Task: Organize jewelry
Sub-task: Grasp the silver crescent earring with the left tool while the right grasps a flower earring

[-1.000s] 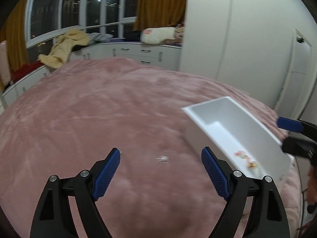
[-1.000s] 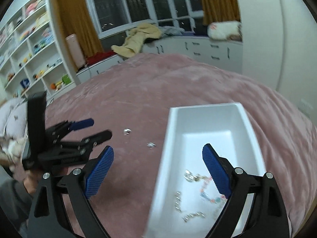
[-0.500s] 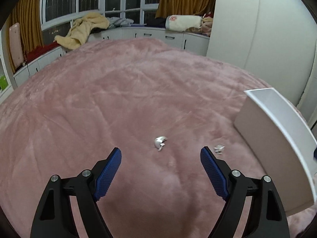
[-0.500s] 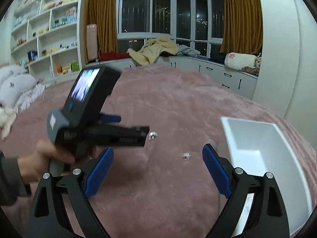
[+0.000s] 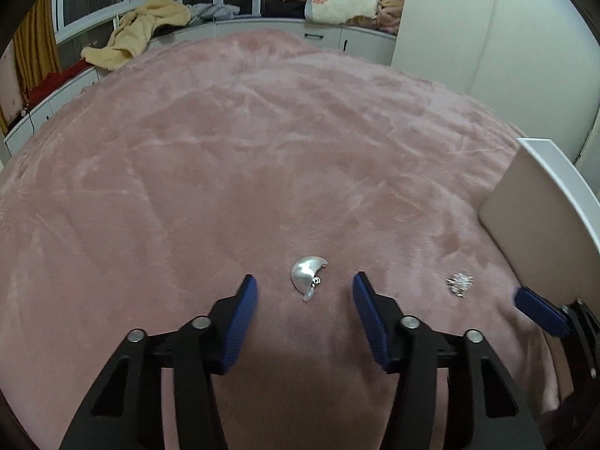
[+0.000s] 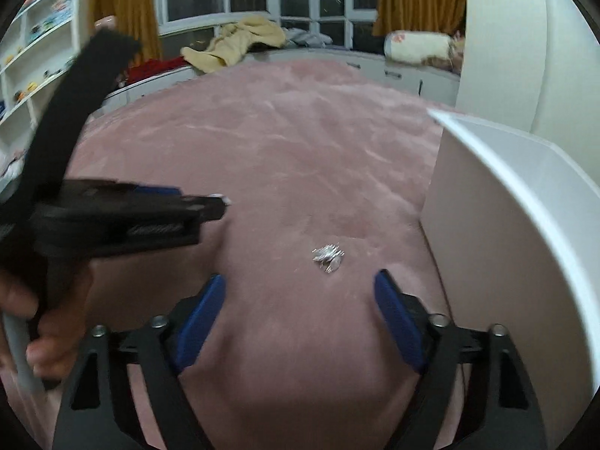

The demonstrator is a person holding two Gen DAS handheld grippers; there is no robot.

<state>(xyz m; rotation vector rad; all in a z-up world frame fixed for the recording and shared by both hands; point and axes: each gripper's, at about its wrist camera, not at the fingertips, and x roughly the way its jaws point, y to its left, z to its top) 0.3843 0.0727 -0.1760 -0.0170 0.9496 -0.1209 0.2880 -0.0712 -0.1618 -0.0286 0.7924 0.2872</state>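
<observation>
Left hand-held gripper (image 5: pixel 304 292) brackets upright-lying crescent earring (image 5: pixel 308 274).

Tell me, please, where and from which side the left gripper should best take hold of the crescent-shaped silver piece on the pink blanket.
Probably from straight above, closing across the wide rounded body of the crescent silver piece, not its thin tips. It lies flat on the plush blanket, already centred between the open left gripper pads.
</observation>
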